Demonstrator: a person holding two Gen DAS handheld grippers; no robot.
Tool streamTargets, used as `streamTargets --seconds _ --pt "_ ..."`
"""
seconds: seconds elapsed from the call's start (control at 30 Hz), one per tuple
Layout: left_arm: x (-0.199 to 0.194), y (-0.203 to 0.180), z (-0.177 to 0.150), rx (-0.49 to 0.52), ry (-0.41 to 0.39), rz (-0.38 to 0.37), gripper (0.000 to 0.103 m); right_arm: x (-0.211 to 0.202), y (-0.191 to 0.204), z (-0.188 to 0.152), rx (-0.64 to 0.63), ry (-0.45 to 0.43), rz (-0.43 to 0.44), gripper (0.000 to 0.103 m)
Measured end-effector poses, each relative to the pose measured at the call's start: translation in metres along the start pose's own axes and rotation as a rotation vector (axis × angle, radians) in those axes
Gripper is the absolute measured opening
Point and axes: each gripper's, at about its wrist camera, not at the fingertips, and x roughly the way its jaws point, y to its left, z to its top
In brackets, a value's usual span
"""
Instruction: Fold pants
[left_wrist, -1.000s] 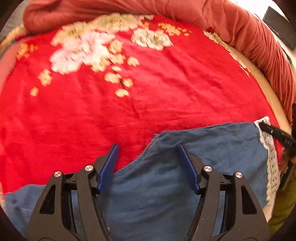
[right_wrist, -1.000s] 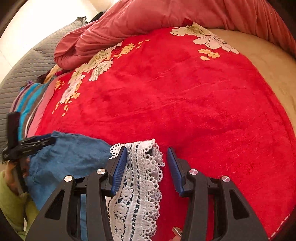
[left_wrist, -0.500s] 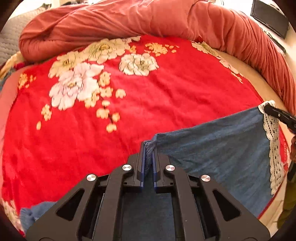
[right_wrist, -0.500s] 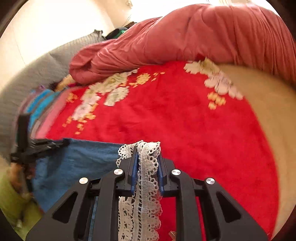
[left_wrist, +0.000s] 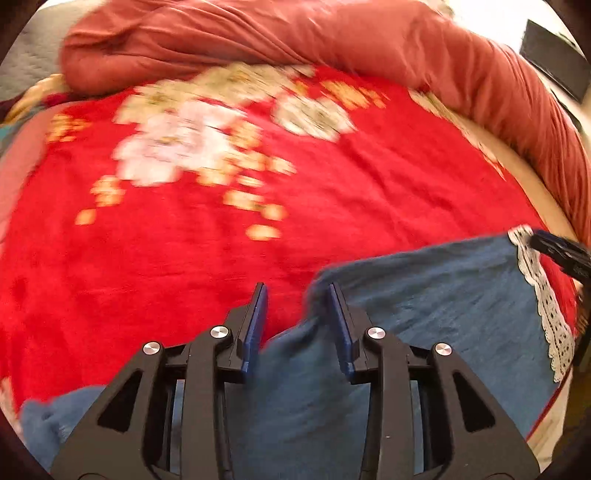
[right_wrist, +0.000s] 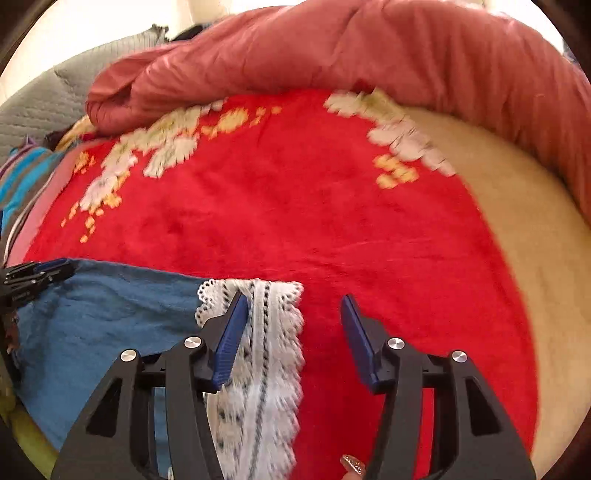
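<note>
The blue pants (left_wrist: 424, 295) lie flat on a red floral blanket (left_wrist: 184, 240). Their white lace hem (left_wrist: 543, 295) is at the right edge in the left wrist view. My left gripper (left_wrist: 297, 295) is open, its jaws on either side of the pants' upper left corner. In the right wrist view the pants (right_wrist: 103, 321) lie at the lower left, with the lace hem (right_wrist: 266, 332) in the middle. My right gripper (right_wrist: 293, 306) is open; the lace lies between its jaws, against the left one. Each gripper shows at the edge of the other's view, the right one (left_wrist: 561, 251) and the left one (right_wrist: 33, 275).
A bunched pink quilt (right_wrist: 332, 48) runs along the far side of the bed. A cream sheet (right_wrist: 517, 221) shows at the right. A grey quilted cover (right_wrist: 44, 99) and striped cloth (right_wrist: 22, 177) lie at the far left.
Both grippers closed on the pants, the left on the corner and the right on the lace hem, carried them forward, and have now opened. The pants lie released on the blanket.
</note>
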Motion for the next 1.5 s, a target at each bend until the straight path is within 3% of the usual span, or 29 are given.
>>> streamTargets --seconds 0.1,0.2,0.27,0.37,0.5,0.63,0.77,0.8,0.9,1.17,1.3,1.5 --pt "-0.028 0.019 -0.011 -0.035 -0.045 0.047 0.032 -0.028 -0.002 -0.012 -0.007 -0.034 -0.002 0.052" --pt "-0.055 0.036 -0.027 -0.085 -0.072 0.048 0.055 -0.052 0.005 -0.026 -0.031 -0.055 0.008 0.06" --pt "-0.072 0.043 -0.044 -0.102 -0.081 0.037 0.06 -0.064 0.015 -0.035 -0.065 -0.068 0.004 0.06" --pt "-0.086 0.045 -0.066 -0.088 -0.073 0.072 0.07 -0.076 0.035 -0.047 -0.115 -0.075 0.025 0.06" --pt "-0.086 0.042 -0.083 -0.038 -0.025 0.164 0.092 -0.075 0.069 -0.06 -0.183 -0.05 0.097 0.06" --pt "-0.06 0.054 -0.093 -0.073 0.09 0.242 0.092 -0.059 0.095 -0.069 -0.213 0.01 0.124 0.066" --pt "-0.055 0.067 -0.104 -0.117 0.12 0.203 0.092 -0.039 0.086 -0.082 -0.198 0.135 0.033 0.065" --pt "-0.056 0.069 -0.105 -0.118 0.117 0.194 0.092 -0.037 0.077 -0.085 -0.178 0.146 0.028 0.06" --pt "-0.057 0.069 -0.106 -0.119 0.11 0.188 0.092 -0.043 0.059 -0.095 -0.101 0.126 0.096 0.058" --pt "-0.066 0.071 -0.108 -0.15 0.078 0.143 0.092 -0.047 0.073 -0.101 -0.149 0.113 0.054 0.06" --pt "-0.095 0.067 -0.108 -0.167 0.017 0.111 0.092 -0.065 0.068 -0.094 -0.142 0.072 0.085 0.071" --pt "-0.124 0.033 -0.106 -0.095 -0.038 0.092 0.092 -0.09 0.08 -0.086 -0.166 -0.004 0.11 0.071"
